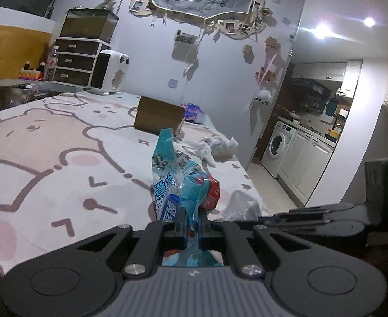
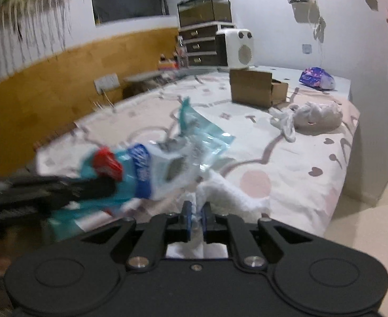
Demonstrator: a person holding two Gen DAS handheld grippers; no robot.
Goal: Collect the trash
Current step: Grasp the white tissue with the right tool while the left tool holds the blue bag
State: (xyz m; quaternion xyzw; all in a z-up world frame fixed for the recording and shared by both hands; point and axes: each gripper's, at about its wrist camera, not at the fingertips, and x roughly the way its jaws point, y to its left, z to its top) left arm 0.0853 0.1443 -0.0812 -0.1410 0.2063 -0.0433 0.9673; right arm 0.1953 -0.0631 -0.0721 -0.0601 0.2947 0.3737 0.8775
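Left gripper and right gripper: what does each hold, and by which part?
Left gripper pinches the blue snack wrapper by its lower end. Right gripper pinches the white tissue by its near edge.

left gripper blurred, wrapper print smeared

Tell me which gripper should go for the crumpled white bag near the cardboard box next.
Right, probably. The white bag lies toward the right edge of the bed, on the right gripper's side. That gripper holds only a white tissue. The left gripper is shut on a bulky blue wrapper.
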